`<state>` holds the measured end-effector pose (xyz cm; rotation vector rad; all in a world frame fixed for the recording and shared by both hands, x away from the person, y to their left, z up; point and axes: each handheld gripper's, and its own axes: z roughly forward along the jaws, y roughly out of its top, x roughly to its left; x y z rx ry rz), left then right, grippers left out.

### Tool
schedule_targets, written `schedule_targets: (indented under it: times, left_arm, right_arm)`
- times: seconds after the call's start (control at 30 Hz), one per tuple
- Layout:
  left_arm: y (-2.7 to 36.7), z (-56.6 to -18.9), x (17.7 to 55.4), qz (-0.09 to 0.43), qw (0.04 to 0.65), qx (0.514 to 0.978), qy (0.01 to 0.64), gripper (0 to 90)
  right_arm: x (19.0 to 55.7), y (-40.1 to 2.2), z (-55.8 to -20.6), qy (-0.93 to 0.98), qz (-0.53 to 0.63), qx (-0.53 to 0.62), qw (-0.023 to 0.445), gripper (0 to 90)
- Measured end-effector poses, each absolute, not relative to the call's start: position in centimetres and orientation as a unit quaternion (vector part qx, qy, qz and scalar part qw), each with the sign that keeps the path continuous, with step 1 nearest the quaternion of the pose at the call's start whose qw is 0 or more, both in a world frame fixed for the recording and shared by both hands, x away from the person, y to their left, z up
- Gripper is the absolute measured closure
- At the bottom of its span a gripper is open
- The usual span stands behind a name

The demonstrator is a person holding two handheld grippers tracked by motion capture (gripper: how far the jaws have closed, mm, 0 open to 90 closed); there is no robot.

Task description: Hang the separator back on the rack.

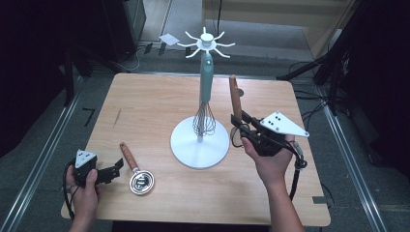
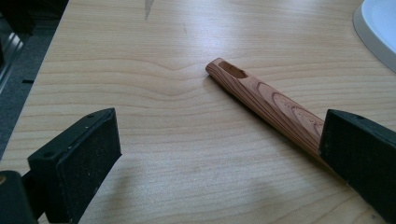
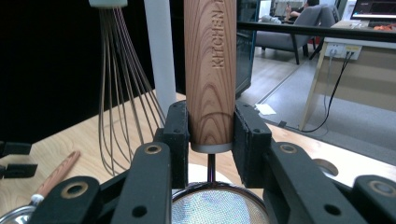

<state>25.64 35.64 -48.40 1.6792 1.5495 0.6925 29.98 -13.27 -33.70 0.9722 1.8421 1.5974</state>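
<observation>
right tongs (image 1: 238, 126) hanging a sieve (image 3: 211, 70) on the rack (image 1: 206, 43)
clamped on its wooden handle, next lining its hole to a hook; left tongs (image 1: 117, 167) idling apart by the ladle (image 1: 135, 169).

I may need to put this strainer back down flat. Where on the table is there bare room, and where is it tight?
Free: the far left wood, beyond the ladle and left of the rack's base; also the near edge between the person's forearms. Crowded: around the base and hanging whisk, beside the right gripper clamping the strainer, and the near left corner by the left gripper.
</observation>
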Motion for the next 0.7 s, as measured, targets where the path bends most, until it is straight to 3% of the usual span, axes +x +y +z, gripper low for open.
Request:
schedule_targets:
  times: [0.7]
  left_arm:
    - [35.7,-48.4,25.6,0.266,0.376,0.654,0.6,0.0]
  right_arm:
    - [29.7,-13.0,-31.1,0.661,0.609,0.345,0.271,71.1]
